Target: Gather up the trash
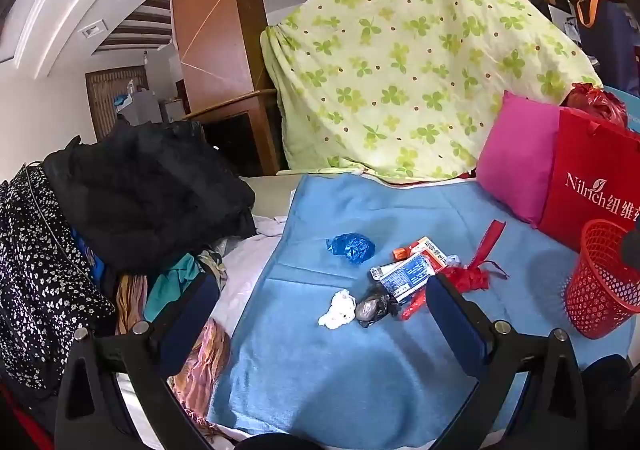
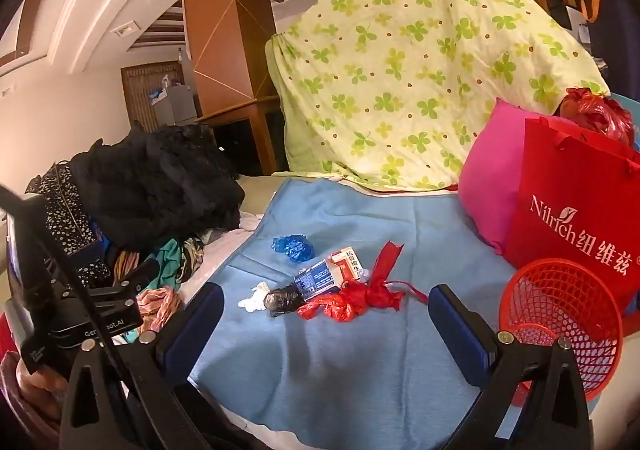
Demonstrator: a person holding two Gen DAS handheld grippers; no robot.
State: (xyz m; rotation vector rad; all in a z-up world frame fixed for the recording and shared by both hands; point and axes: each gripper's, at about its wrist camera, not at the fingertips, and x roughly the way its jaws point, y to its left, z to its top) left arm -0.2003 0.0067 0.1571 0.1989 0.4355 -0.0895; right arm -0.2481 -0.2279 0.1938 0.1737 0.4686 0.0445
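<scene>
Jaws wide on both grippers, nothing held.
Your left gripper (image 1: pixel 320 314) and right gripper (image 2: pixel 326 324) hover over trash (image 2: pixel 320 286) heaped mid-blanket (image 2: pixel 360 370); basket (image 2: pixel 560 326) stands right, likely for drop-off.

Clover-print quilt (image 1: pixel 416 61) behind pink pillow (image 1: pixel 516 157); red gift bag (image 2: pixel 576 209); black clothes pile (image 1: pixel 148 189) left.
</scene>
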